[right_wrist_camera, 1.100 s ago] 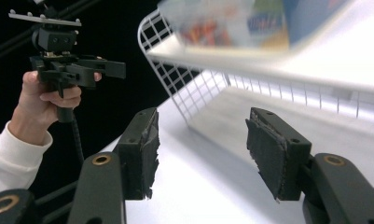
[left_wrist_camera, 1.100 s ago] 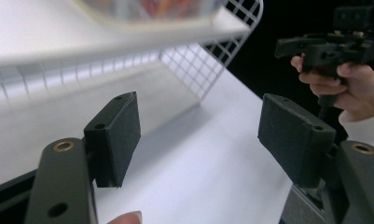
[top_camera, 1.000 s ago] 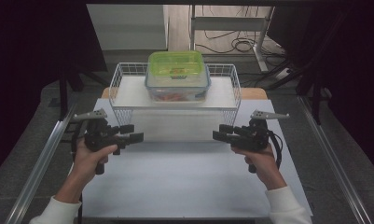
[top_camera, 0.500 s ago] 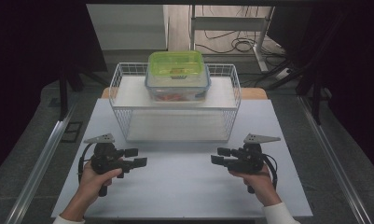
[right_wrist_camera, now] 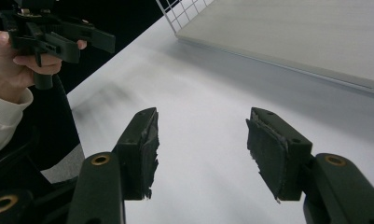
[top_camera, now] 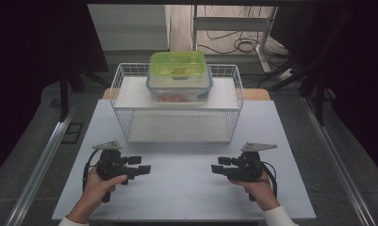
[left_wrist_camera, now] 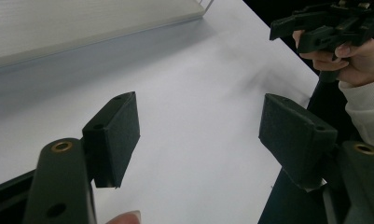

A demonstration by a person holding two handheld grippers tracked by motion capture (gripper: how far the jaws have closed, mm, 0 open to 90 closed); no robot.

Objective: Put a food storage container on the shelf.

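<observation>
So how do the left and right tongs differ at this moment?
The left tongs sit at the table's left and point right; the right tongs sit at its right and point left. The right tongs' pads look frayed; the left tongs' pads look smooth. Both are open, empty, held low over the white table.

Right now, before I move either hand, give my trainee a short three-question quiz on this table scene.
1. True or false: the left tongs hold the green-lidded container.
2. Where does the container sit? A) on the white table B) on the wire basket's upper shelf C) on the floor
3. Fill in: both tongs' jaws stand ____, with nothing between them.

Key: 1 false; 2 B; 3 open. The right tongs hover over the table too.
</observation>
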